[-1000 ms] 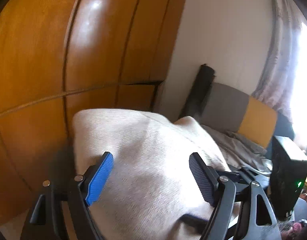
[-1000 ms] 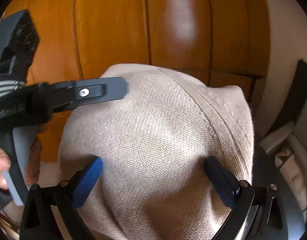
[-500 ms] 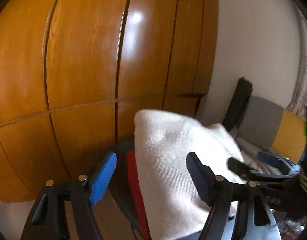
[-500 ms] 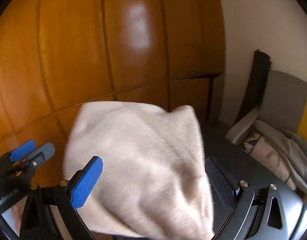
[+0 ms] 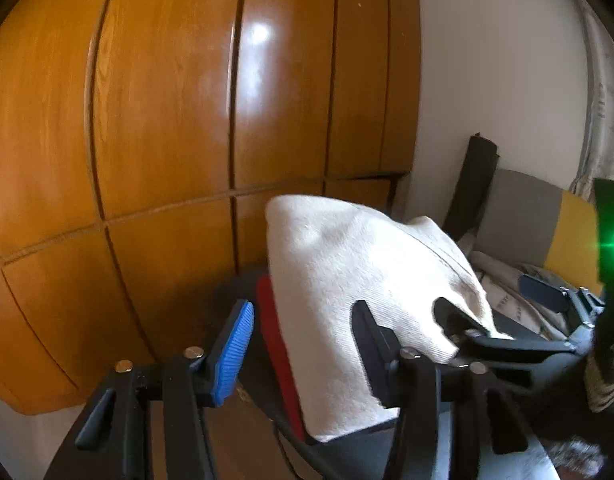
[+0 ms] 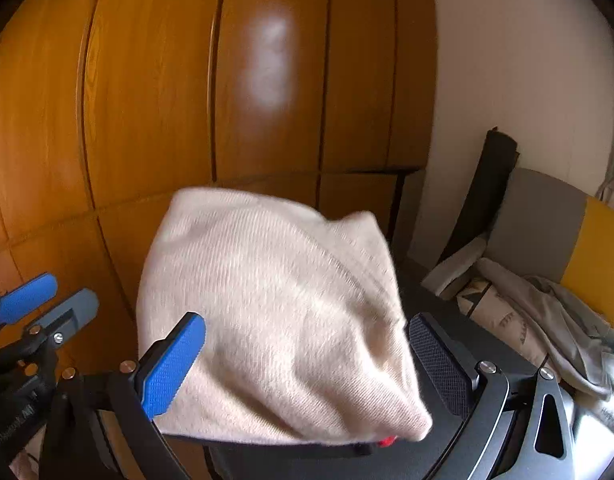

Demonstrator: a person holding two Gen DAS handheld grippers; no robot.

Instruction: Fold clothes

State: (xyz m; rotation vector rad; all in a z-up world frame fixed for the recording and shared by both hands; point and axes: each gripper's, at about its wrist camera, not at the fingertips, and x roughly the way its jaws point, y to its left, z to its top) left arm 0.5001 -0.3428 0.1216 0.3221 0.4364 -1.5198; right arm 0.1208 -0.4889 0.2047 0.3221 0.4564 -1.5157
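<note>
Right now I have the folded cream sweater (image 6: pixel 275 312) resting on a red garment (image 5: pixel 277 356) atop a dark surface (image 6: pixel 459 304), stacked to keep the pile tidy. My left gripper (image 5: pixel 303 344) and right gripper (image 6: pixel 315 364) both gape, released, gripping nothing.

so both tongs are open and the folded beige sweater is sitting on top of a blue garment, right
Not quite: the garment under the folded beige sweater is red, not blue. The left wrist view shows the red garment as a strip under the sweater's edge. The rest holds: the left tongs and right tongs are both open.
</note>
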